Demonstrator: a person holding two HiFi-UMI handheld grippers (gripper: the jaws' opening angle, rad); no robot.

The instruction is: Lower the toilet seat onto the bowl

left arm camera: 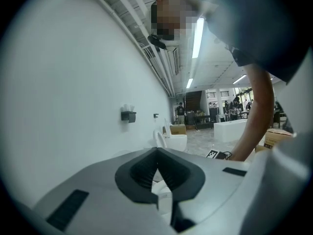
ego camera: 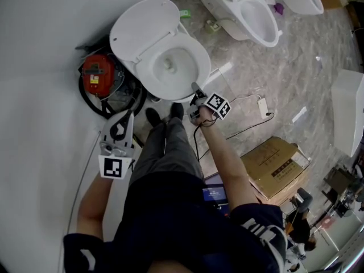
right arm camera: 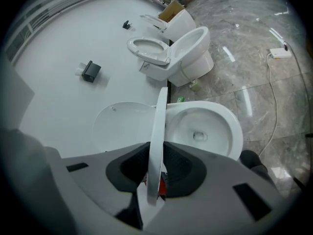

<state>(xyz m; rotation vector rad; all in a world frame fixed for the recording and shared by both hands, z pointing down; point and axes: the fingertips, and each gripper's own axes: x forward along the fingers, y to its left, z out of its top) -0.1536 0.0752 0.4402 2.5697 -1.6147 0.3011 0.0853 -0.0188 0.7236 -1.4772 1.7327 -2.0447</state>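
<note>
A white toilet stands against the wall, its lid (ego camera: pixel 139 27) leaning back and its bowl (ego camera: pixel 170 67) open. The toilet seat (right arm camera: pixel 159 121) is raised partway between the lid (right arm camera: pixel 122 126) and the bowl (right arm camera: pixel 230 126), and the right gripper view shows it edge-on. My right gripper (ego camera: pixel 195 90) is at the seat's front edge, and its jaws (right arm camera: pixel 156 153) are shut on that edge. My left gripper (ego camera: pixel 120 128) hangs left of the toilet, near the wall. It is shut and holds nothing, and in the left gripper view its jaws (left arm camera: pixel 157 153) point along the wall.
A red machine (ego camera: pixel 96 74) with a black hose sits between the wall and the toilet. More toilets (ego camera: pixel 256 13) stand farther along the wall. A cardboard box (ego camera: pixel 276 165) and a cable with a white adaptor (ego camera: pixel 263 107) lie on the marble floor to the right. My shoes (ego camera: pixel 152 116) are just in front of the bowl.
</note>
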